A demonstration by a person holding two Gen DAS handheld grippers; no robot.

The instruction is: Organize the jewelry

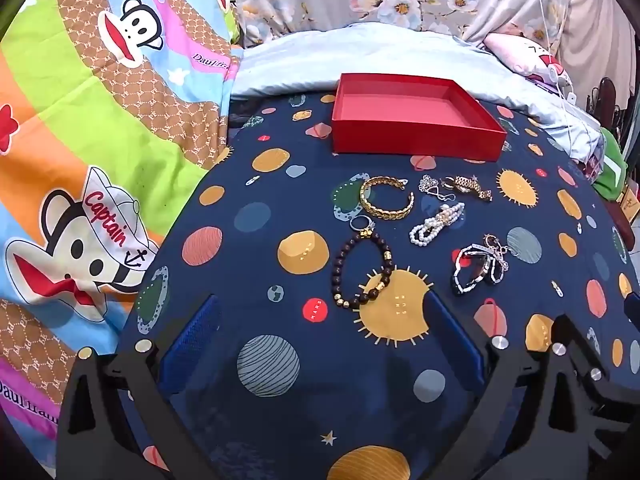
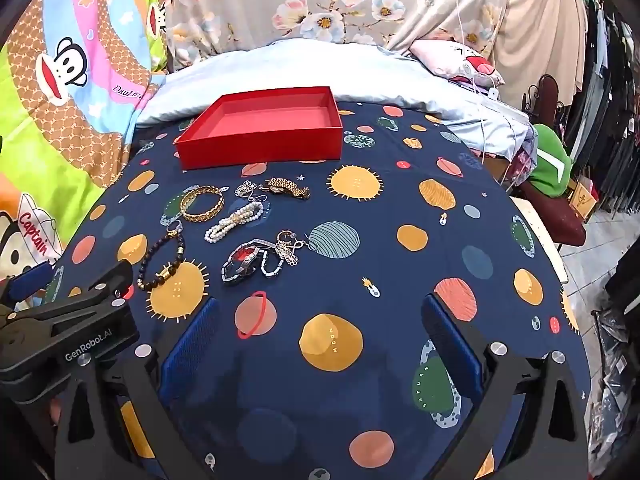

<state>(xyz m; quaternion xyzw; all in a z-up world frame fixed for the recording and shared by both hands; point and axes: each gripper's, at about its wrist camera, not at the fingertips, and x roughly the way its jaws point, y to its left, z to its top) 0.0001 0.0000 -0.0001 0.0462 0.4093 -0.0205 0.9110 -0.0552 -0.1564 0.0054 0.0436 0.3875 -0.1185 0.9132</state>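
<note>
Both grippers hovering wide open and holding nothing over the planet-print bedsheet [image 1: 256, 400], jewelry lying ahead.
Left gripper [image 1: 320, 340] sitting just short of the dark bead bracelet [image 1: 362, 270]; right gripper [image 2: 320, 340] sitting near the silver chain watch [image 2: 250, 262]. Beyond: small ring [image 1: 361, 222], pearl bracelet [image 1: 436, 224], gold cuff bangle [image 1: 386, 198], silver pendant [image 1: 432, 186], gold watch [image 1: 468, 187]. Nothing blocking the way to them. Red box [image 1: 416, 136] sitting farthest back, empty, open-topped. Cartoon monkey blanket [image 1: 100, 140] lying left.
</note>
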